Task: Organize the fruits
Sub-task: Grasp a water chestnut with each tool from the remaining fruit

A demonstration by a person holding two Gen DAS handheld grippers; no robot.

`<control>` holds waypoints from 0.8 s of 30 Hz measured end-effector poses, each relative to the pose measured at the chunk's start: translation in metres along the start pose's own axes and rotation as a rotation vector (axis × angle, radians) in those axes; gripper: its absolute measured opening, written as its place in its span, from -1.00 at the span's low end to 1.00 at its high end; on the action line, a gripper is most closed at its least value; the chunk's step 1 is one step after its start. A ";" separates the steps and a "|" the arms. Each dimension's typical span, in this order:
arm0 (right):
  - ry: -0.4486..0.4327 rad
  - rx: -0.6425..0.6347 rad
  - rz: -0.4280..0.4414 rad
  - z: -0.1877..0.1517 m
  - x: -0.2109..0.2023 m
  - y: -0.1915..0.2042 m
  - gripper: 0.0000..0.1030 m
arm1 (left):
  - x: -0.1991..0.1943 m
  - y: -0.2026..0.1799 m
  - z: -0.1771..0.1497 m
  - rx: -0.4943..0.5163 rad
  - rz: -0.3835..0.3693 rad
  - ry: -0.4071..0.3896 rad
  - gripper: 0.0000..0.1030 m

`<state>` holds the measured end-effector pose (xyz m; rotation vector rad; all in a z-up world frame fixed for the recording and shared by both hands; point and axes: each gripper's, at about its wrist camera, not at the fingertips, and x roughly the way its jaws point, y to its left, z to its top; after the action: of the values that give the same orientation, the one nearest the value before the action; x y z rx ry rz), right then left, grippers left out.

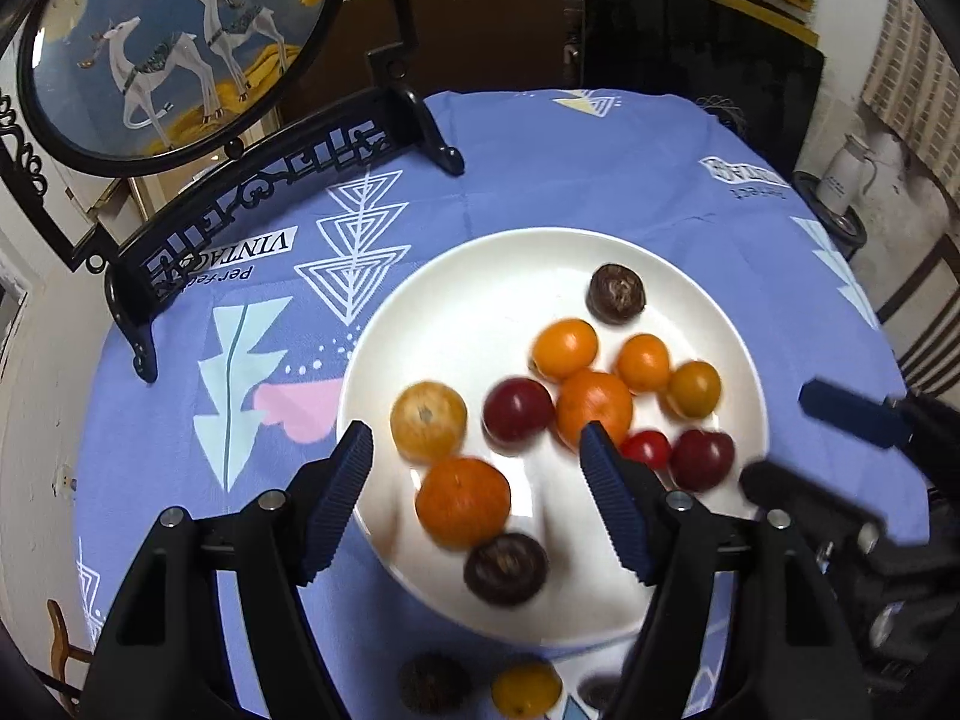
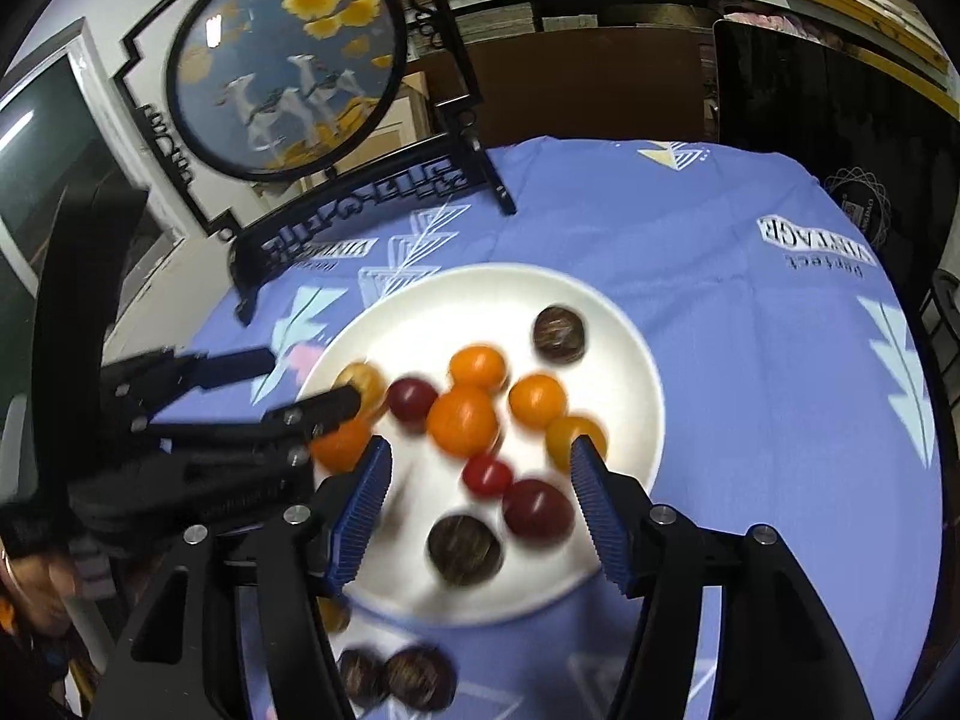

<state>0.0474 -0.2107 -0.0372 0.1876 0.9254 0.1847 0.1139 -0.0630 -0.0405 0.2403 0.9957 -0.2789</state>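
A white plate [image 1: 456, 276] on the blue cloth holds several fruits: oranges [image 1: 462, 501], dark red plums [image 1: 517, 409], a small red tomato [image 1: 647, 449] and brown round fruits [image 1: 616, 294]. My left gripper [image 1: 474, 453] is open and empty above the plate's near left part. My right gripper [image 2: 480, 465] is open and empty above the plate [image 2: 624, 360], over the tomato [image 2: 486, 475] and a plum [image 2: 538, 510]. Each gripper shows in the other's view, the right one [image 1: 852, 414] and the left one [image 2: 288, 387].
Loose fruits lie on the cloth in front of the plate: a yellow one [image 1: 526, 690] and brown ones [image 2: 418, 677]. A black stand with a round deer picture [image 1: 174, 42] is at the back left. A dark board [image 1: 690, 54] stands behind the table.
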 end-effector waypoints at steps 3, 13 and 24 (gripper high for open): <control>-0.003 -0.026 0.007 -0.025 -0.014 0.011 0.23 | -0.016 -0.001 -0.019 0.012 -0.019 -0.021 0.41; 0.130 -0.148 0.000 -0.130 -0.021 0.044 0.26 | -0.038 0.042 -0.147 -0.060 -0.044 0.084 0.57; 0.201 -0.240 -0.076 -0.136 0.013 0.047 0.26 | -0.021 0.062 -0.177 -0.101 -0.030 0.157 0.58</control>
<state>-0.0582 -0.1511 -0.1161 -0.0895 1.0988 0.2458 -0.0156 0.0550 -0.1113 0.1572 1.1664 -0.2388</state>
